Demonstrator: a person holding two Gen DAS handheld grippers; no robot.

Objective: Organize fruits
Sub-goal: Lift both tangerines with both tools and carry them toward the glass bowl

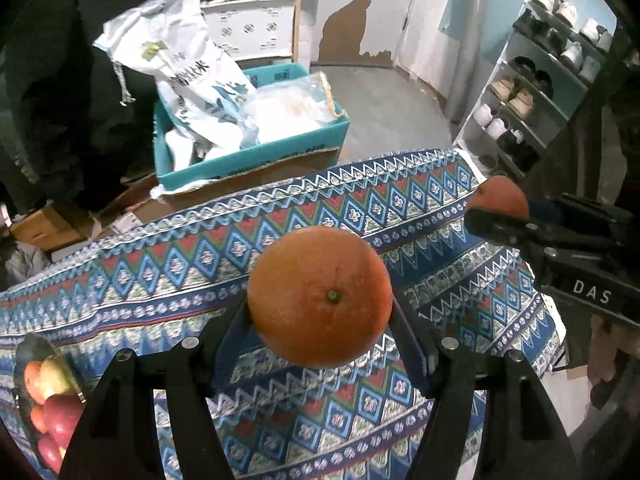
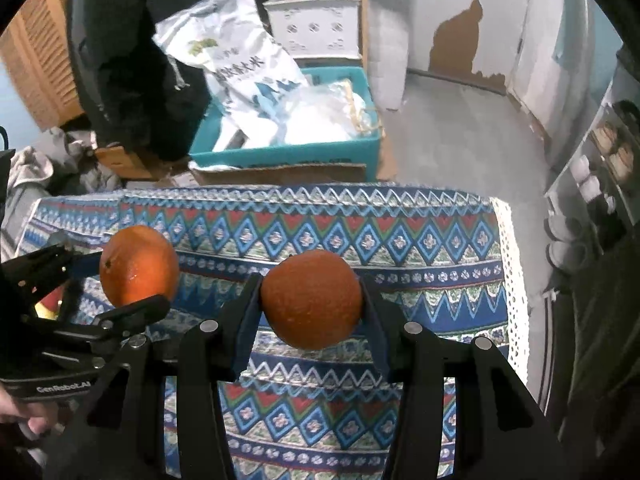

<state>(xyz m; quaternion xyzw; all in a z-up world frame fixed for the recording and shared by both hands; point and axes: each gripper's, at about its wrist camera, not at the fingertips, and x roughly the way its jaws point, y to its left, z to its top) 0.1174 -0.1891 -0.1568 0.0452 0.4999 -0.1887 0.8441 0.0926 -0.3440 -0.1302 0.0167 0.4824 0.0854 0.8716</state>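
Note:
My left gripper [image 1: 320, 304] is shut on an orange [image 1: 319, 297] and holds it above the patterned tablecloth [image 1: 168, 280]. My right gripper [image 2: 312, 296] is shut on a second orange [image 2: 312, 299], also held above the cloth. Each view shows the other gripper from the side: the right one with its orange [image 1: 503, 196] at the right edge of the left wrist view, the left one with its orange [image 2: 138, 266] at the left of the right wrist view. A bowl of apples and other fruit [image 1: 48, 404] sits at the lower left of the left wrist view.
Beyond the table's far edge stands a teal box [image 1: 256, 152] with white bags [image 1: 180, 60] on cardboard boxes. A shoe rack [image 1: 532, 92] is at the right. A dark coat [image 2: 132, 52] hangs at the back left. The grey floor [image 2: 460, 136] lies beyond.

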